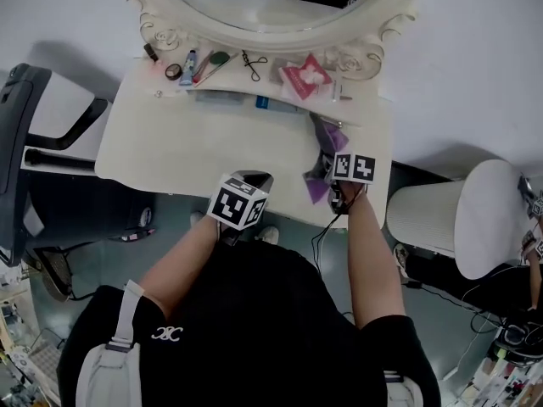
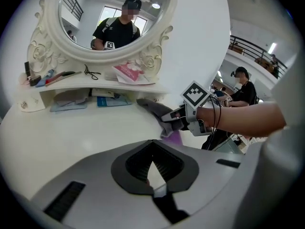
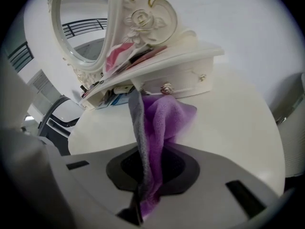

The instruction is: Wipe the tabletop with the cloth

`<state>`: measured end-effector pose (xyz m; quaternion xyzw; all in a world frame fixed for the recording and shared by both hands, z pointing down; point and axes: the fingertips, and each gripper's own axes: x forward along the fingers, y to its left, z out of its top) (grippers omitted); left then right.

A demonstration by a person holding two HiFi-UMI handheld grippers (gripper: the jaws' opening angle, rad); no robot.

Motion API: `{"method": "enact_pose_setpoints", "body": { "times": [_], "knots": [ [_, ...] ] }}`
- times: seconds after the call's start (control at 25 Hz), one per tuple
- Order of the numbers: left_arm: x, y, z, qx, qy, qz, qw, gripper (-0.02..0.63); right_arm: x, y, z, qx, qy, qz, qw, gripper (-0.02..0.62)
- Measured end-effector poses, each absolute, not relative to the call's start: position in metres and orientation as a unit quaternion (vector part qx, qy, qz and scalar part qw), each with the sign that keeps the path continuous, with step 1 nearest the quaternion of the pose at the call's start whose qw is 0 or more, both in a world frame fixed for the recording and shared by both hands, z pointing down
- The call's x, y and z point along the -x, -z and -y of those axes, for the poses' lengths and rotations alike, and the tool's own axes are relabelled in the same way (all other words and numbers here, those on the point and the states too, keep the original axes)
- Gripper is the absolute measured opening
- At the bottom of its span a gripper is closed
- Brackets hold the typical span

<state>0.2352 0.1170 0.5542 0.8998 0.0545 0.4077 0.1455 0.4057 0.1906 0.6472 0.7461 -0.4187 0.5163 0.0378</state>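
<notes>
A purple and grey cloth hangs from the jaws of my right gripper, which is shut on it. The cloth trails over the right part of the white tabletop, up toward the shelf's drawer. In the head view my right gripper is over the table's front right edge. My left gripper is at the front edge near the middle. In its own view the left gripper looks shut with nothing in it, and it sees the cloth held by the right gripper.
An oval ornate mirror stands at the back over a shelf with cosmetics, scissors and a pink packet. Blue items lie under the shelf. A black chair is at left, a white round bin at right.
</notes>
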Motion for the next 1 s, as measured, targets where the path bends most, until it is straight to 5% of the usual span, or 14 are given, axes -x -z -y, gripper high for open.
{"method": "enact_pose_setpoints", "body": {
  "times": [0.64,1.0],
  "knots": [
    [-0.265,-0.546,-0.135,-0.901,-0.411,-0.091,0.104,0.0,-0.469,-0.654,-0.33,-0.807,-0.511,0.294,-0.017,0.044],
    [-0.269,-0.537,-0.147,-0.911,-0.391,-0.091,0.091,0.0,-0.477,-0.656,-0.381,-0.834,-0.506,0.219,0.015,0.044]
  ]
}}
